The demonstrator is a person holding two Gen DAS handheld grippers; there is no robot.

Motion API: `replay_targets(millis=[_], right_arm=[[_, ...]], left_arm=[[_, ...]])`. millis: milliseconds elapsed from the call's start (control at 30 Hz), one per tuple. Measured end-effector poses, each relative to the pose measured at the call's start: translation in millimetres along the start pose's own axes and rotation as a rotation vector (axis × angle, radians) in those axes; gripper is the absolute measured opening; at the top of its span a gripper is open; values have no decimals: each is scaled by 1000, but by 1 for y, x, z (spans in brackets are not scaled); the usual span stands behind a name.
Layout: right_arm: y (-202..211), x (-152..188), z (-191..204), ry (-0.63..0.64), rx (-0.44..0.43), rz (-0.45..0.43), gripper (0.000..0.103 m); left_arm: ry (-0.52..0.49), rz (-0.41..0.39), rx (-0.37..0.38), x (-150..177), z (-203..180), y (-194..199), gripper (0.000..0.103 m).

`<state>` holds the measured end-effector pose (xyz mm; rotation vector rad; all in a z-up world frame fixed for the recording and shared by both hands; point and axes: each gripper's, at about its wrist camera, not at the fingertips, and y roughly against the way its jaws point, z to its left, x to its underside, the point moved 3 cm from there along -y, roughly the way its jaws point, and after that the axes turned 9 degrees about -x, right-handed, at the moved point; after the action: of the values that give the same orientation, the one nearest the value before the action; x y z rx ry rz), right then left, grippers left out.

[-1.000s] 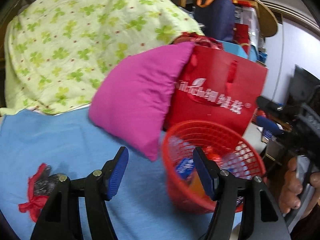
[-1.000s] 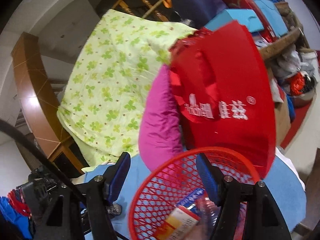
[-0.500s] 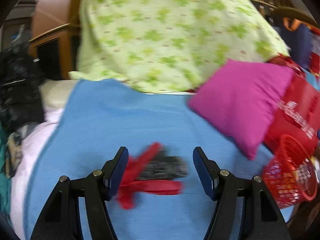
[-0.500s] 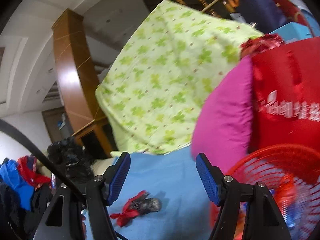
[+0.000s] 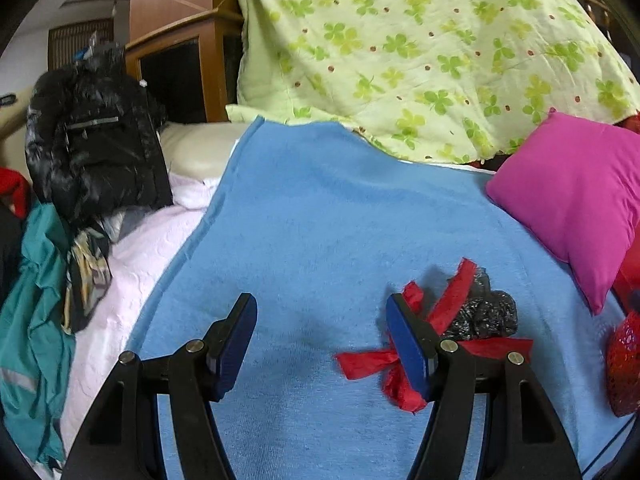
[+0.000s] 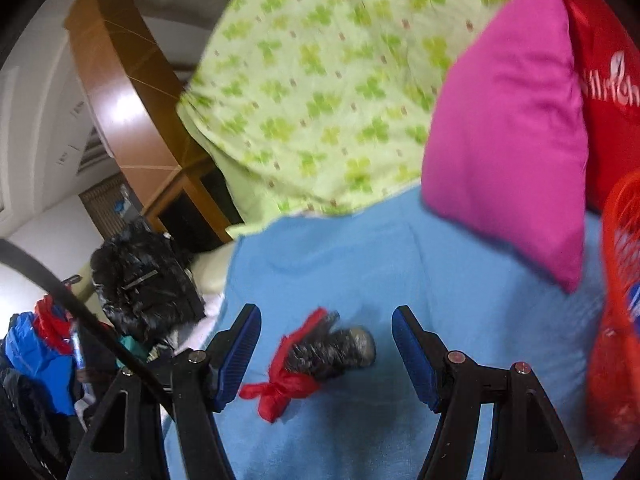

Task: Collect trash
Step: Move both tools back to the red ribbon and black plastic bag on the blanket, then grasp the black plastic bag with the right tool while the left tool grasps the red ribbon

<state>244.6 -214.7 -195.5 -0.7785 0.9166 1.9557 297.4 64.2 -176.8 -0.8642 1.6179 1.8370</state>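
A crumpled black wrapper tied with torn red plastic [image 5: 472,312] lies on the blue towel [image 5: 320,216]. In the left wrist view it sits at and behind the right finger of my open, empty left gripper [image 5: 322,344]. In the right wrist view the same trash [image 6: 320,354] lies between the open fingers of my empty right gripper [image 6: 326,356], a little beyond them. The red mesh basket [image 6: 616,320] with trash in it stands at the right edge and also shows in the left wrist view [image 5: 624,364].
A magenta pillow [image 5: 576,200] leans at the right beside a red bag [image 6: 604,80]. A green clover quilt [image 5: 420,52] is piled behind. A black jacket [image 5: 96,140] and teal clothes [image 5: 32,304] lie at the left on a pink sheet [image 5: 136,272].
Both grippers have swung left, away from the red basket and toward the black and red trash. The basket has slid to the right edge of both views. Both stay open.
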Motion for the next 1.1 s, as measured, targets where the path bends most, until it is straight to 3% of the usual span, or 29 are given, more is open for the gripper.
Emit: replay_targets(millis=[200,367,533,600,733,900,1100], right_arm=[[-61,13,-24,-43,21,159,69],[-116,26,-41,-48,42,262,48],[-147,33,-52,-112,39,291,51],[-155,35,-53,-128,50,292,63],[-167,44,-57,-125,65,329,63],[-159,42,-56,-118,9,338,31],[-141,37,-52,-88,16,357,24]], left_arm=[[-19,87,20,11,-2,-22,68],[-45,135,47,18,-11,-32,68],[-76,164,71,23,-20,-37,68],[-83,172,85,25,-22,-39,68],[-80,195,114,25,-25,-45,68],[-105,205,147,27,-37,-50,68],[-128,204,161,28,-44,-51,68]])
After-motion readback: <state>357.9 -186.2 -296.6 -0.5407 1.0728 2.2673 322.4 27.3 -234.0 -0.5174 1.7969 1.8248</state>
